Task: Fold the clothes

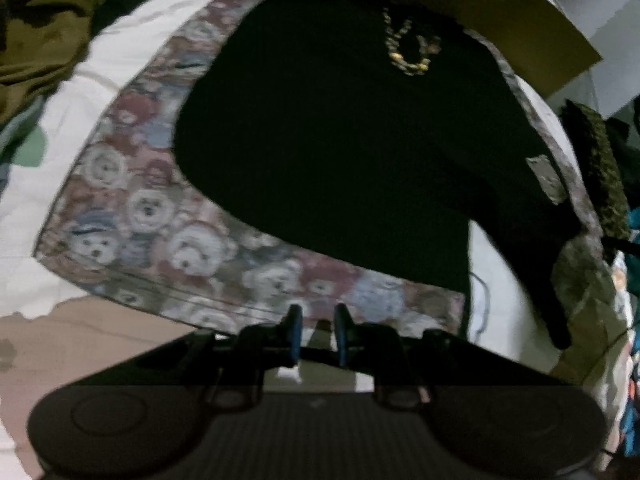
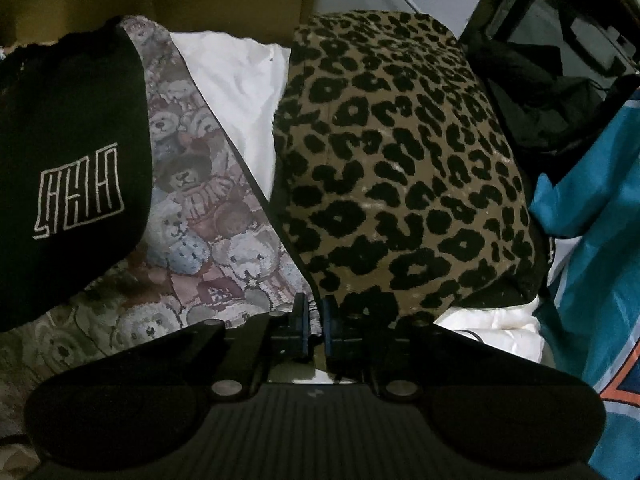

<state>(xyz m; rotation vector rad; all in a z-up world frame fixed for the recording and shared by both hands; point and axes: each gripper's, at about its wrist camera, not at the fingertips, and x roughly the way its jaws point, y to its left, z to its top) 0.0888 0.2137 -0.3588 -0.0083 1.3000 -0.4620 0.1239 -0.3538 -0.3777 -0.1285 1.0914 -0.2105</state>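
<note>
A black garment (image 1: 340, 140) with a gold emblem lies spread on a teddy-bear print blanket (image 1: 132, 200); one sleeve trails to the lower right. My left gripper (image 1: 318, 334) hovers over the blanket's near edge, just short of the garment's hem; its jaws stand slightly apart with nothing between them. In the right wrist view the black garment (image 2: 72, 168) shows a white outline logo at the left. A leopard-print garment (image 2: 400, 168) lies folded in a mound at centre right. My right gripper (image 2: 316, 320) sits at its near left edge; its jaws are nearly together and a grip cannot be seen.
White bedding (image 1: 132, 40) lies under the blanket. A camouflage garment (image 1: 44, 20) is heaped at far left. A cardboard box (image 1: 532, 20) stands behind. A teal cloth (image 2: 592, 240) hangs at right, with dark objects (image 2: 532, 92) behind the leopard mound.
</note>
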